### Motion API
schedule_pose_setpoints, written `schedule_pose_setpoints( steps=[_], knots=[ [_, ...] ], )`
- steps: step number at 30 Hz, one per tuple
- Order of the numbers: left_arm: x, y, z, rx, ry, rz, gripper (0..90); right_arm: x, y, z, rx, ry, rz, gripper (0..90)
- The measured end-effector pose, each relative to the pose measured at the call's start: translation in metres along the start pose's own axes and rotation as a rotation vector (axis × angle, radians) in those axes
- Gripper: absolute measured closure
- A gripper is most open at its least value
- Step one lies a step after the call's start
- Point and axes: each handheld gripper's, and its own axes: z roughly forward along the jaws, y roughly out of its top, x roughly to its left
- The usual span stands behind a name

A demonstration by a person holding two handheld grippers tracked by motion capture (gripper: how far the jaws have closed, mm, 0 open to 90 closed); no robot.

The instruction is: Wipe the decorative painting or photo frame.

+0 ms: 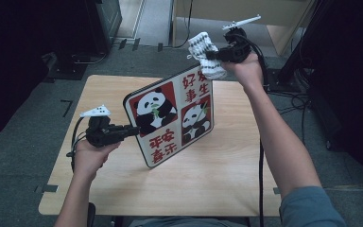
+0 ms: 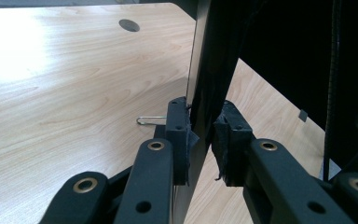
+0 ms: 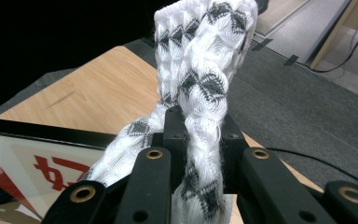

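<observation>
A black-framed panda picture [image 1: 170, 116] with red squares and red characters stands tilted above the wooden table [image 1: 217, 175]. My left gripper [image 1: 134, 130] is shut on its left edge; in the left gripper view that dark edge [image 2: 205, 84] sits pinched between the two pads, where the left gripper [image 2: 204, 135] closes on it. My right gripper [image 1: 212, 56] is raised over the picture's upper right corner, shut on a white cloth with black diamond marks [image 1: 205, 54]. In the right gripper view the cloth [image 3: 200, 70] rises bunched from the right gripper [image 3: 200, 126], with the picture's corner [image 3: 37, 158] below left.
A metal wire stand [image 2: 151, 120] pokes out behind the frame near the table. A round cable hole [image 2: 129, 25] lies in the tabletop's far part. Cables trail over the grey floor [image 1: 307, 99] at the right, and a pale cabinet [image 1: 246, 14] stands beyond the table.
</observation>
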Motion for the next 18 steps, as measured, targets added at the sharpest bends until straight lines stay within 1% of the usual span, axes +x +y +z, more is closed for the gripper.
schedule_pose_setpoints(
  steps=[3,5,9,12,16,18],
  knots=[
    [0.000,0.000,0.000,0.000,0.000,-0.001,77.6,-0.004,0.000,-0.004,-0.005,0.012,0.021,80.1],
    [0.000,0.000,0.000,-0.001,0.001,-0.001,77.7,-0.006,0.000,-0.007,-0.002,0.005,0.019,80.2],
    [0.000,0.000,0.000,0.000,0.003,0.000,77.7,-0.011,0.000,-0.014,0.007,-0.032,0.017,80.3],
    [0.000,0.000,0.000,-0.002,0.005,-0.002,77.6,-0.015,-0.003,-0.016,0.019,-0.020,0.039,80.4],
    [0.000,0.000,0.000,-0.002,0.005,-0.003,77.6,-0.018,-0.009,-0.013,0.037,-0.009,0.036,80.5],
    [0.000,0.000,0.000,-0.003,0.003,-0.006,77.6,-0.019,-0.012,-0.012,0.045,0.001,0.046,80.7]
  ],
)
